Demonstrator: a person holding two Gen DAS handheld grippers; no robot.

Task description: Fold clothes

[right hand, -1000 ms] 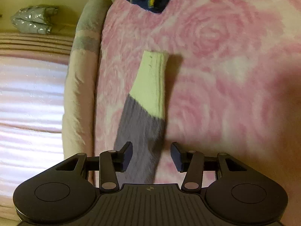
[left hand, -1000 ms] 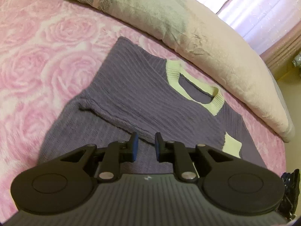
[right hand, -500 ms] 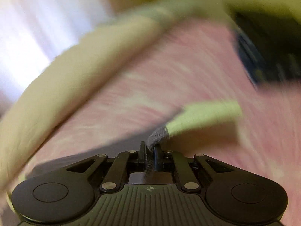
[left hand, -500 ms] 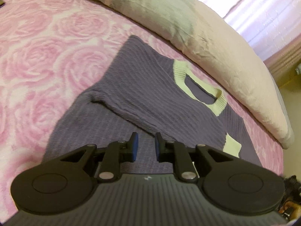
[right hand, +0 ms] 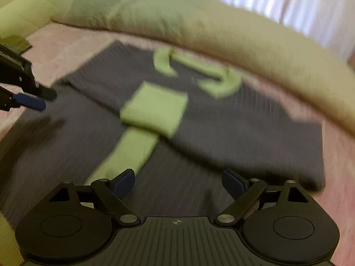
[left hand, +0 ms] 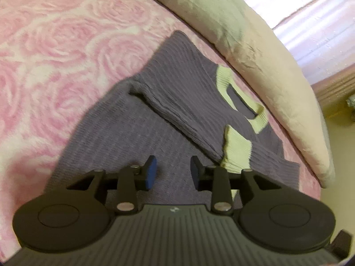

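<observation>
A purple ribbed sweater (left hand: 133, 137) with a pale green collar (left hand: 224, 79) lies flat on the pink rose blanket (left hand: 55, 44). Both sleeves are folded over its body, and one green cuff (left hand: 237, 148) rests near the middle. My left gripper (left hand: 173, 170) hovers over the sweater's lower body, its jaws opening with nothing between them. In the blurred right wrist view, the sweater (right hand: 221, 122) shows two cuffs, one (right hand: 155, 108) overlapping the other (right hand: 131, 153). My right gripper (right hand: 178, 181) is just above the cloth, jaws opening wide and empty. The left gripper (right hand: 42, 99) shows at the left edge.
A long beige and grey pillow (left hand: 255, 44) runs along the far side of the sweater, with a bright curtain (left hand: 310, 11) behind it. Pink blanket spreads to the left. A dark object (left hand: 341, 241) peeks in at the bottom right of the left wrist view.
My right gripper shut on the right sleeve, swung it over the sweater's body and let go, so the cuff now lies there. My left gripper's jaws have widened.
</observation>
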